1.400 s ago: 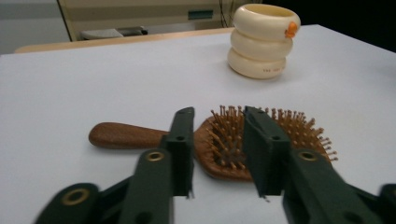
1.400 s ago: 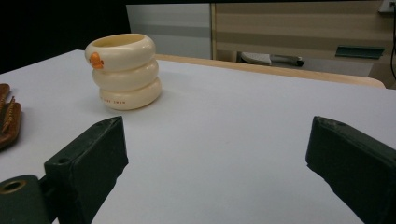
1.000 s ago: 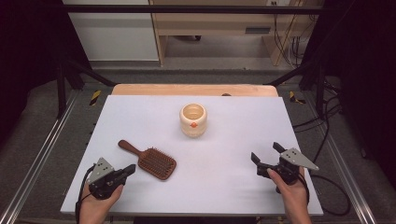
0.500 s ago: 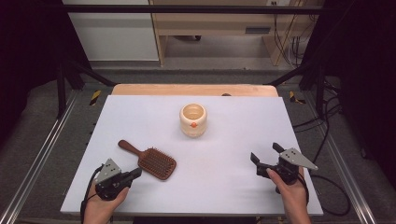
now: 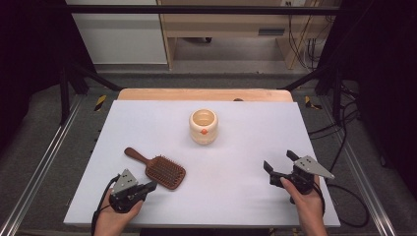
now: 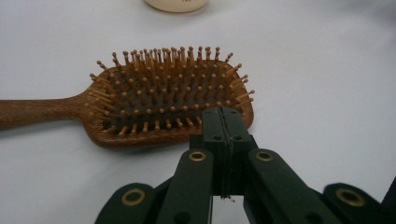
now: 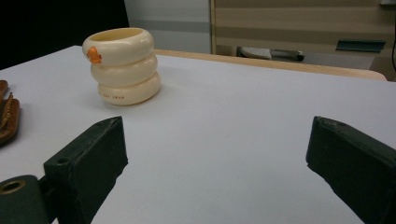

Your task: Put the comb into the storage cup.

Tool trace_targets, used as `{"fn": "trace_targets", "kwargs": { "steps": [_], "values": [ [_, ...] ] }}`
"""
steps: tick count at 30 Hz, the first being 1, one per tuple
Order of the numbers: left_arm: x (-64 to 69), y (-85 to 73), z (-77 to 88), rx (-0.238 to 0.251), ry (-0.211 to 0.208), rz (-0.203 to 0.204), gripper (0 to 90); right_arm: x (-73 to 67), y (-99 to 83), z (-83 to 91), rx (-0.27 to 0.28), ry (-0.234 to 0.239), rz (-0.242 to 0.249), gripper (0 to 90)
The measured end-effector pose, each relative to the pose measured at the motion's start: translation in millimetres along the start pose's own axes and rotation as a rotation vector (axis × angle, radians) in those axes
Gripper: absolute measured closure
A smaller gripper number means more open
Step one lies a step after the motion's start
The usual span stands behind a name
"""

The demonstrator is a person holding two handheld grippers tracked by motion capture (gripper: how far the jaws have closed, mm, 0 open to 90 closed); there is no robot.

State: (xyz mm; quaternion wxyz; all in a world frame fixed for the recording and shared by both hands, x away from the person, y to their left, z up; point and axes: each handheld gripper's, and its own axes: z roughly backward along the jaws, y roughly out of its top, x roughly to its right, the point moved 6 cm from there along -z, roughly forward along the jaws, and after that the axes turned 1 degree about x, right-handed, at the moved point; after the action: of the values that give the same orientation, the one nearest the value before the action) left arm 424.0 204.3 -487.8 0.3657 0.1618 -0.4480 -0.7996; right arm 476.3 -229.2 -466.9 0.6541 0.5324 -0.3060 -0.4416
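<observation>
- The brush [image 5: 158, 168] lies bristles up on the near left part of the white table [image 5: 246, 137], its handle pointing away to the left and its broad head toward the person.
- The left gripper [image 5: 151, 186] sits just beside the near right corner of the brush head. In the left gripper view its jaws are pressed flat together with nothing between them, their tip [image 6: 225, 122] right at the wooden rim of the brush [image 6: 168, 100]; whether it touches the rim I cannot tell.
- A second ago that gripper was farther left and nearer the table's front edge, well clear of the brush; it has since slid in toward the head. The brush itself has not shifted.
- The right gripper [image 5: 279, 163] has stayed put at the near right, jaws spread wide and empty, as the right gripper view [image 7: 215, 154] shows, with bare table ahead of them.
- The cream cup [image 5: 203, 126] stands upright near the middle of the table, well apart from the brush and both grippers, unmoved.
- Between brush and right gripper the table is open. The left gripper is close to the front edge, and the left edge lies a fair way beyond the brush handle.
</observation>
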Motion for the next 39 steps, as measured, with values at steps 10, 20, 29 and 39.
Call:
{"fn": "trace_targets", "kwargs": {
  "steps": [10,20,29,39],
  "values": [
    [7.4,-6.3,-11.6,-0.071,-0.018,-0.029,90.0,-0.4,-0.6,-0.9,-0.007,0.001,0.005,5.5],
    [13.6,-9.2,-21.7,-0.103,-0.025,-0.059,89.9,-0.7,-0.6,-1.2,-0.007,0.002,0.002,5.5],
    [15.8,-12.1,-27.1,-0.129,-0.02,-0.076,89.9,-1.0,-0.7,-1.2,-0.008,0.003,0.003,5.5],
    [18.4,-13.5,-33.0,-0.147,-0.015,-0.102,89.8,-1.0,-1.0,-1.5,-0.01,0.003,0.004,5.5]
  ]
}}
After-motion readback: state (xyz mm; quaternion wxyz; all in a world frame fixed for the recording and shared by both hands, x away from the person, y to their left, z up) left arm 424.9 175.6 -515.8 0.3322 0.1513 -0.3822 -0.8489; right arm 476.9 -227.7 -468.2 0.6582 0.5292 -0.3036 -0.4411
